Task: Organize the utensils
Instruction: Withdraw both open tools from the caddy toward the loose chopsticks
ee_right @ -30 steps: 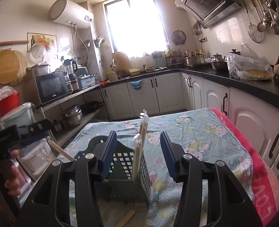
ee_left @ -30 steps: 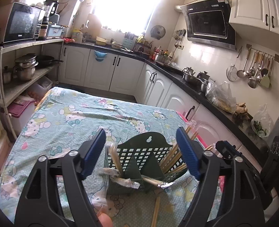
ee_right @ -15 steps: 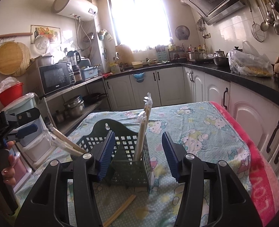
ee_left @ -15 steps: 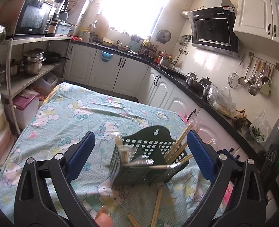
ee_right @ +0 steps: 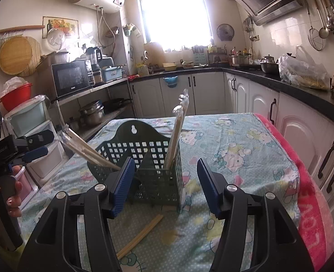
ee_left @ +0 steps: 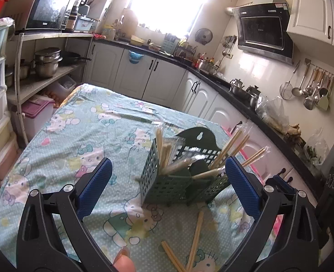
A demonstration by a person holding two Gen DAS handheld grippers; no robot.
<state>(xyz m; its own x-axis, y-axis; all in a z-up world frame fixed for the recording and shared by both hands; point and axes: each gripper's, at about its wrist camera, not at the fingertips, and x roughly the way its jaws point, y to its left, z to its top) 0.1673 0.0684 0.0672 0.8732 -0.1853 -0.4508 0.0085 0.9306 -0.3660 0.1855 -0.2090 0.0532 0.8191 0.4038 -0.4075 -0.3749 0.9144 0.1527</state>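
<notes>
My tongs' pads (ee_left: 94,188) ribbed blue on black arms, dark green lattice caddy (ee_left: 167,185) at twelve o'clock, pale wooden chopsticks (ee_left: 195,238), tablecloth (ee_left: 87,136) — mint, white-dotted, cartoon cats — pink edge (ee_right: 311,204).

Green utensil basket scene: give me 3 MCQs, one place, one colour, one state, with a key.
1. Where do the loose chopsticks lie?
A. on the cloth in front of the green basket
B. on the counter
C. on the shelf

2. What colour are the pads of the right hand-held gripper?
A. red
B. blue
C. yellow

3. What state is the left hand-held gripper in?
A. shut on a chopstick
B. shut on the basket
C. open, holding nothing

Key: 1 A, the sticks rest on the patterned cloth near the basket; 2 B, ribbed blue pads show; 3 C, its jaws stand wide, just opened, touching nothing.
</notes>
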